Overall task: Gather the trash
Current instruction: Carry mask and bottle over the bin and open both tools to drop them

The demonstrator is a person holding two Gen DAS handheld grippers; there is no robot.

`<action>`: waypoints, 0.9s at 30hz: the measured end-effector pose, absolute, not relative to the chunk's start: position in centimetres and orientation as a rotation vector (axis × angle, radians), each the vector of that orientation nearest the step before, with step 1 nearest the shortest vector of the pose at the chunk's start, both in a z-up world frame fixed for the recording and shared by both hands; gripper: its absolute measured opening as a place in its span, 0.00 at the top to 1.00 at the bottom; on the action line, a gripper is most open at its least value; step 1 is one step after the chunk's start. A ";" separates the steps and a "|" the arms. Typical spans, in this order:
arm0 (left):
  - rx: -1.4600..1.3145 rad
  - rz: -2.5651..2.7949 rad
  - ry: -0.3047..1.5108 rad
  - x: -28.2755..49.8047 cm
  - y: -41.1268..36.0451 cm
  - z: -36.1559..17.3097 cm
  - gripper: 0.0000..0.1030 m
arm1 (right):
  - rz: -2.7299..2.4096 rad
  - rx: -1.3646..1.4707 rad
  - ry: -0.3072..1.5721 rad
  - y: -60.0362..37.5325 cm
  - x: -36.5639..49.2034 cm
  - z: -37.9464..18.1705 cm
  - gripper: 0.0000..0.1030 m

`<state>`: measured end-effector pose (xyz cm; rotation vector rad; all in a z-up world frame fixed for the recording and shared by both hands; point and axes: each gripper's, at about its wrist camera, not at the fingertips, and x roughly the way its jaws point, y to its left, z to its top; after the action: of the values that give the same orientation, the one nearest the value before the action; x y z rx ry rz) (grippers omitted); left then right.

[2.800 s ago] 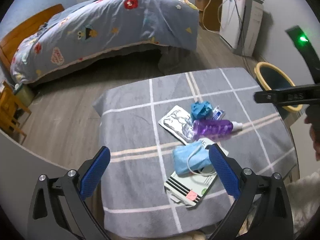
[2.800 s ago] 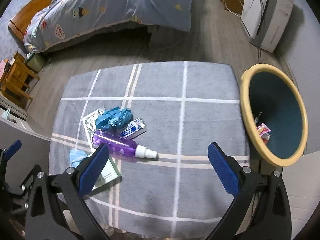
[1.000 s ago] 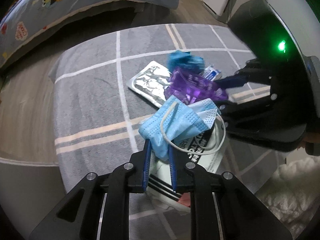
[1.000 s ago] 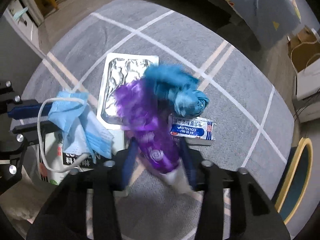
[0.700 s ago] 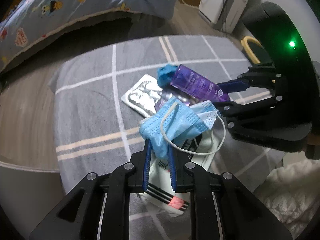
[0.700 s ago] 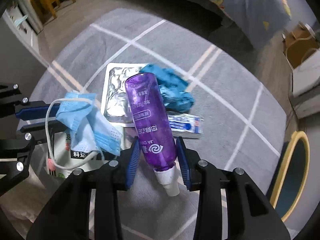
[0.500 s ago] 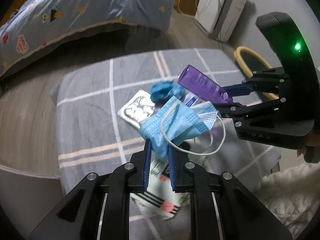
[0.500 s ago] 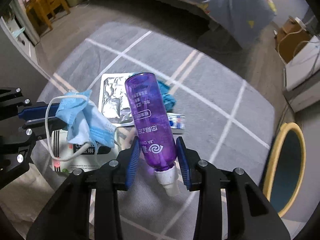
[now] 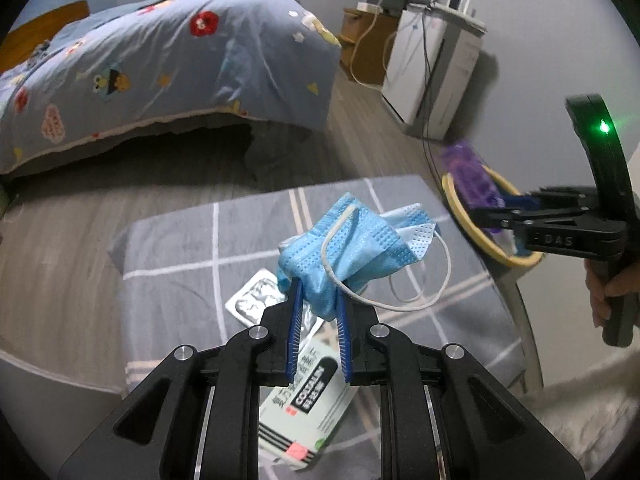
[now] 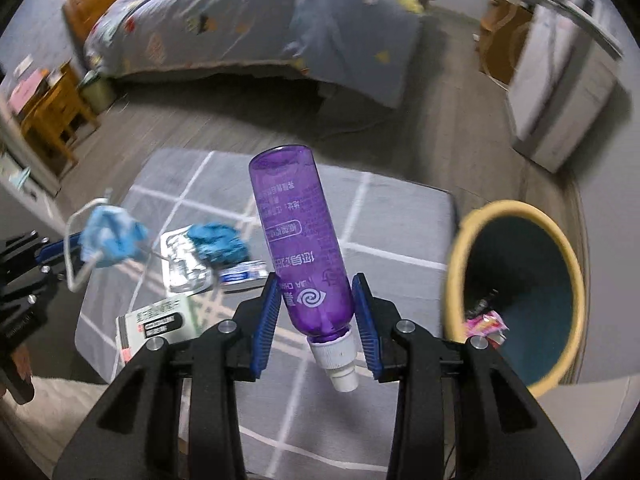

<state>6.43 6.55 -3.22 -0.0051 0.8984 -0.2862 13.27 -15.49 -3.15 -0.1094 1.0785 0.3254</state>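
Left gripper [image 9: 318, 312]: pinching a crumpled light-blue face mask [image 9: 352, 240], held above the grey checked tablecloth [image 9: 172, 248].
Right gripper [image 10: 316, 316]: clamped on a purple plastic spray bottle [image 10: 298, 240], white cap toward the camera.
Bin: yellow-rimmed dark teal waste bin [image 10: 520, 216] beside the table, wrappers inside.
On the cloth: silver foil blister pack [image 10: 180, 264], crumpled blue glove [image 10: 216, 240], white medicine box [image 9: 304, 412].
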 end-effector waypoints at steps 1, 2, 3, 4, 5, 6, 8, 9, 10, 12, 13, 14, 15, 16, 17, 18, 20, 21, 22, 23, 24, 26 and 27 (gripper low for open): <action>-0.005 -0.287 0.892 6.6 6.2 -2.9 0.83 | 0.314 -0.088 1.075 -16.6 13.5 -2.9 0.65; -0.004 -0.289 0.885 6.7 5.9 -2.7 0.83 | 0.304 -0.069 1.073 -17.5 13.6 -2.8 0.65; -0.006 -0.292 0.881 6.7 5.7 -2.5 0.83 | 0.295 -0.054 1.071 -18.3 13.7 -2.7 0.65; -0.011 -0.300 0.876 6.9 5.3 -2.3 0.83 | 0.282 -0.029 1.067 -19.4 13.9 -2.6 0.65; -0.014 -0.306 0.873 7.0 4.8 -2.1 0.83 | 0.273 -0.012 1.066 -20.2 14.0 -2.6 0.65; -0.014 -0.314 0.873 7.2 4.2 -2.0 0.83 | 0.265 0.005 1.067 -21.1 14.0 -2.5 0.65; -0.007 -0.322 0.876 7.6 3.4 -2.1 0.83 | 0.244 0.032 1.067 -22.9 14.3 -2.5 0.65; -0.001 -0.328 0.880 7.9 2.6 -2.2 0.83 | 0.234 0.041 1.068 -23.7 14.5 -2.6 0.65; 0.002 -0.333 0.883 8.0 2.2 -2.3 0.83 | 0.226 0.046 1.067 -24.4 14.6 -2.6 0.65; 0.010 -0.343 0.891 8.4 1.1 -2.6 0.83 | 0.208 0.059 1.062 -26.0 14.8 -2.6 0.65; 0.019 -0.347 0.896 8.6 0.4 -2.7 0.83 | 0.199 0.070 1.062 -26.9 14.9 -2.6 0.65; 0.025 -0.353 0.899 8.8 -0.3 -2.9 0.83 | 0.190 0.078 1.059 -27.6 15.0 -2.6 0.65; 0.027 -0.357 0.903 9.0 -0.9 -3.1 0.83 | 0.183 0.085 1.056 -28.4 15.0 -2.6 0.65; 0.028 -0.361 0.907 9.2 -1.5 -3.1 0.83 | 0.169 0.098 1.055 -29.5 15.0 -2.7 0.65; 0.030 -0.364 0.910 9.4 -2.1 -3.2 0.83 | 0.155 0.107 1.055 -30.5 15.1 -2.7 0.65; 0.029 -0.367 0.912 9.5 -2.6 -3.3 0.83 | 0.143 0.112 1.052 -31.2 15.1 -2.7 0.65; 0.020 -0.376 0.915 9.9 -4.0 -3.5 0.83 | 0.108 0.129 1.044 -33.6 15.1 -2.7 0.65; 0.017 -0.382 0.916 10.0 -4.6 -3.6 0.83 | 0.090 0.139 1.041 -34.8 15.1 -2.7 0.65; 0.024 -0.387 0.915 10.2 -5.5 -3.6 0.83 | 0.074 0.140 1.039 -35.7 15.2 -2.7 0.65; 0.039 -0.393 0.909 10.3 -6.4 -3.5 0.83 | 0.056 0.134 1.037 -36.7 15.2 -2.8 0.65; 0.059 -0.402 0.899 10.4 -7.4 -3.3 0.83 | 0.046 0.130 1.036 -37.3 15.2 -2.8 0.65; 0.083 -0.420 0.881 10.4 -8.9 -2.8 0.83 | 0.027 0.135 1.031 -38.9 15.2 -2.9 0.65; 0.091 -0.430 0.874 10.6 -9.6 -2.5 0.83 | 0.024 0.158 1.031 -39.9 15.2 -3.0 0.65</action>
<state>10.58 -9.65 -2.53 0.0907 0.8744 -0.4304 15.24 -39.93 -3.01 0.1578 1.0310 0.0236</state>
